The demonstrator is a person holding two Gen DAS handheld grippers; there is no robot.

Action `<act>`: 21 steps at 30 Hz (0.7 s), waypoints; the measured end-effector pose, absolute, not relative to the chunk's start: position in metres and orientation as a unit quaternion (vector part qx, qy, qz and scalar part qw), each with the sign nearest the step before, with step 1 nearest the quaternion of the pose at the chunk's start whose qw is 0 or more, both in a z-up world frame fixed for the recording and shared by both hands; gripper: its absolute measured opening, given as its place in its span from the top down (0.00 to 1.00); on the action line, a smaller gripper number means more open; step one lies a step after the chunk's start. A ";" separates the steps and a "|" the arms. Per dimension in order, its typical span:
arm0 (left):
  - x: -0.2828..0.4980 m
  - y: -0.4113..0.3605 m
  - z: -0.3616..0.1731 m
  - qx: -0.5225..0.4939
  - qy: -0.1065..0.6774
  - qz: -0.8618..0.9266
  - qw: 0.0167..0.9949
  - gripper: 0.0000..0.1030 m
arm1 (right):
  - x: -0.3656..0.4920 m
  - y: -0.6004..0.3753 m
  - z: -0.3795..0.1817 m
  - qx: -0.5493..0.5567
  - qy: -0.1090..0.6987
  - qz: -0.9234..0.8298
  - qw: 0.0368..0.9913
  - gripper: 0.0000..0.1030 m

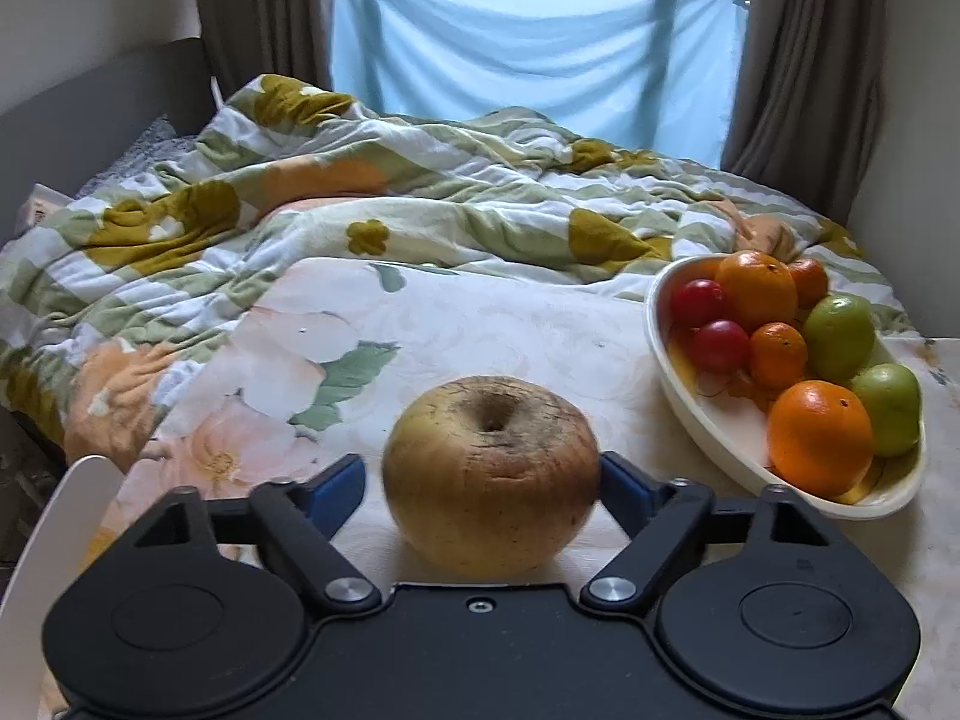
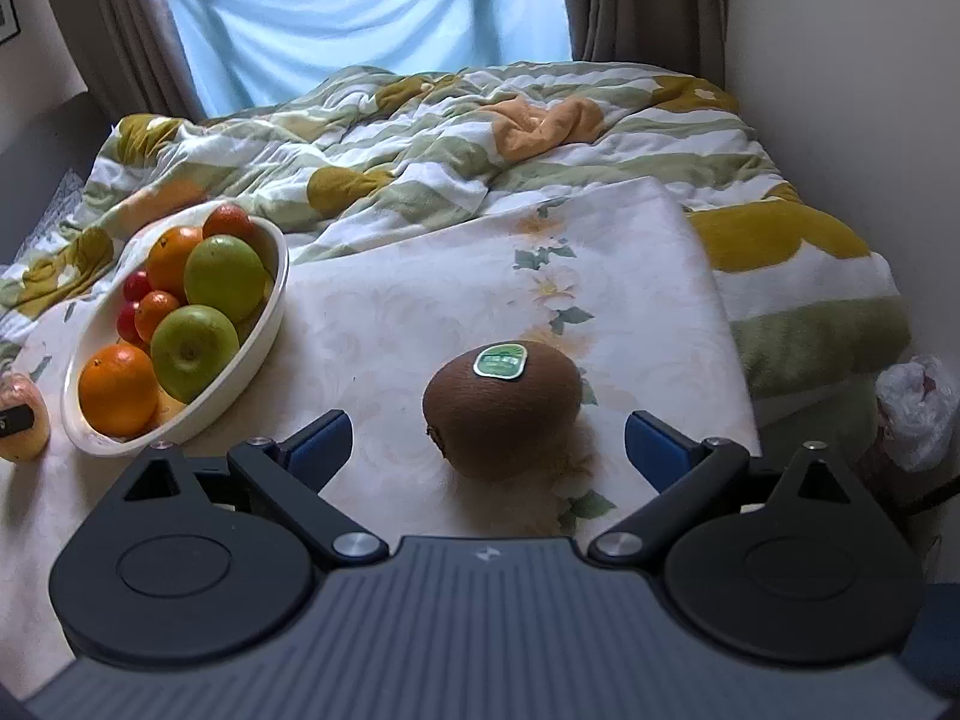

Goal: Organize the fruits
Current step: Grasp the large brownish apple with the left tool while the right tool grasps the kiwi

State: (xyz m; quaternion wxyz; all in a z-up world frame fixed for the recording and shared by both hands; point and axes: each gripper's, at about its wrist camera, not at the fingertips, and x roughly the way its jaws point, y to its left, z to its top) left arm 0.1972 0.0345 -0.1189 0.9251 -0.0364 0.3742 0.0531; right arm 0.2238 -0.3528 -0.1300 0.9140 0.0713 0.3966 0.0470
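Observation:
A wrinkled yellow-brown apple (image 1: 491, 474) sits on the floral tablecloth between the blue pads of my left gripper (image 1: 483, 483). The right pad touches it; a small gap shows at the left pad. The same apple shows in the right wrist view (image 2: 21, 420) at the far left, with a black fingertip against it. A brown kiwi (image 2: 503, 408) with a green sticker lies on the cloth between the spread fingers of my right gripper (image 2: 489, 447), which is open and clear of it. A white oval bowl (image 1: 678, 384), also in the right wrist view (image 2: 264, 324), holds oranges, green apples and small red fruits.
The table (image 2: 372, 336) stands against a bed with a crumpled flowered quilt (image 1: 300, 192). Curtains and a blue-covered window are behind. A white chair back (image 1: 60, 516) is at the left edge. A plastic bag (image 2: 915, 414) is to the right of the table.

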 end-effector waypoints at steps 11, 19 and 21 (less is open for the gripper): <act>0.198 0.031 -0.117 -0.026 0.382 0.052 0.922 0.23 | 0.242 -0.347 -0.140 0.061 0.403 0.051 0.912 0.00; 0.195 0.027 -0.117 -0.017 0.379 0.056 0.923 0.23 | 0.248 -0.345 -0.145 0.044 0.406 0.033 0.912 0.08; 0.193 0.027 -0.117 -0.016 0.378 0.058 0.924 0.23 | 0.249 -0.345 -0.146 0.041 0.405 0.028 0.913 0.13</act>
